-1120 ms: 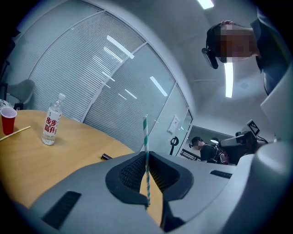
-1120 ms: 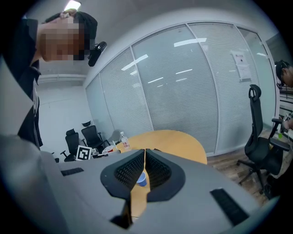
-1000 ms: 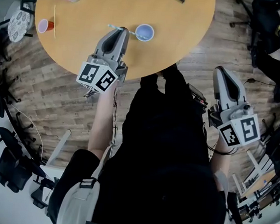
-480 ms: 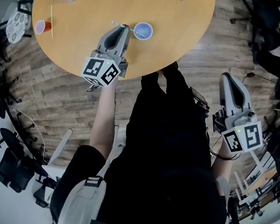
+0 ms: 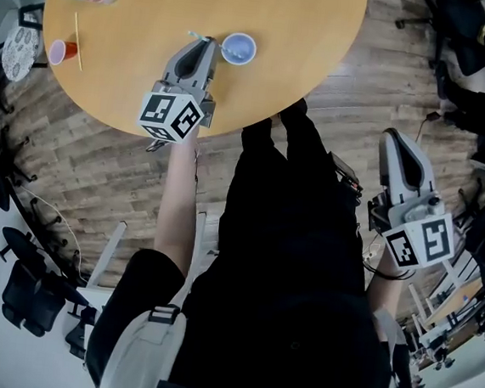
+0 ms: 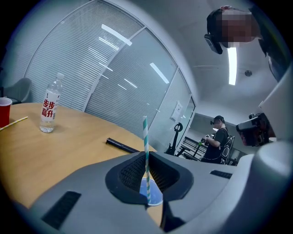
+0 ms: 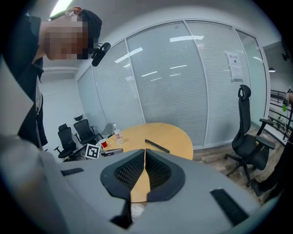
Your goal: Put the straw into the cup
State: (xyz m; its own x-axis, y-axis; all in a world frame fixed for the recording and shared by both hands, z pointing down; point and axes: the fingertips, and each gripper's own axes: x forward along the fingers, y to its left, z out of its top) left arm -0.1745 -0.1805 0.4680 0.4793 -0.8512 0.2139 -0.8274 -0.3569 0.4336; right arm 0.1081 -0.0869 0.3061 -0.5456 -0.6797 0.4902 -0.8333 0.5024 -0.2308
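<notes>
Left gripper: fingers clamped on straw. Straw long axis upright, crosswise to fingers, free end up. Blue cup on bench, just beyond fingertips. Right gripper: fingers pressed together, empty, off bench.

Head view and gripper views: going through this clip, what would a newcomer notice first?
The left gripper, out over the round wooden table, pinches a green-striped straw upright in its fingers, close beside the blue cup. The right gripper hangs shut and empty off the table, by the person's side.
</notes>
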